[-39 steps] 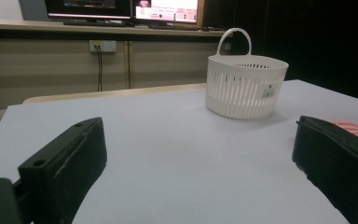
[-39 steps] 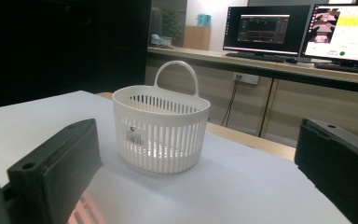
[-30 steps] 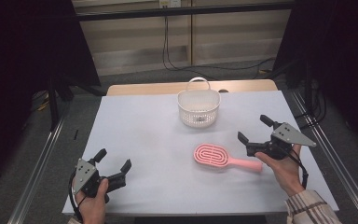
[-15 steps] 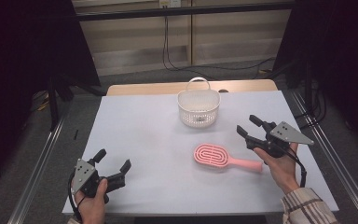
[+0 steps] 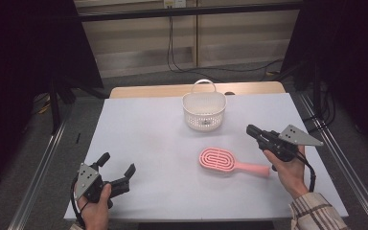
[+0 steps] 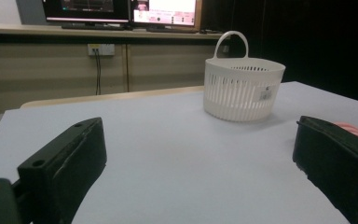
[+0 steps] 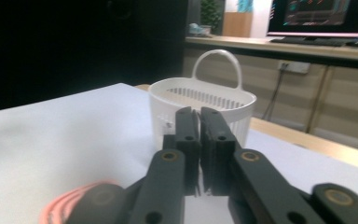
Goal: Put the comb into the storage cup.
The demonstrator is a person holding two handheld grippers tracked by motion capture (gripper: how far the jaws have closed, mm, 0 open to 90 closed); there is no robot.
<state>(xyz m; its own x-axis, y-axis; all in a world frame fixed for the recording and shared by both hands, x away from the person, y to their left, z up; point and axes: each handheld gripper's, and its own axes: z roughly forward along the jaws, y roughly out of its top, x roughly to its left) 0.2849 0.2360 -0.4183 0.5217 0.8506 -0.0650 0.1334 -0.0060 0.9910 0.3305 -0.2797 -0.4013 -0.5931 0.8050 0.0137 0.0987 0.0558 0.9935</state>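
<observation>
The right hand-held gripper (image 5: 252,129) has just been closing; its jaws now meet with nothing between them, just beside the pink oval plastic hairbrush (image 5: 230,162) lying flat on the white tabletop (image 5: 143,129). The left hand-held gripper (image 5: 117,165) rests released, well apart. A white slotted plastic basket (image 5: 204,111) stands behind the brush.

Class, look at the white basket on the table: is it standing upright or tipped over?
Upright. The white basket rests on its base on the table, opening facing up and handle raised at its far rim.
</observation>
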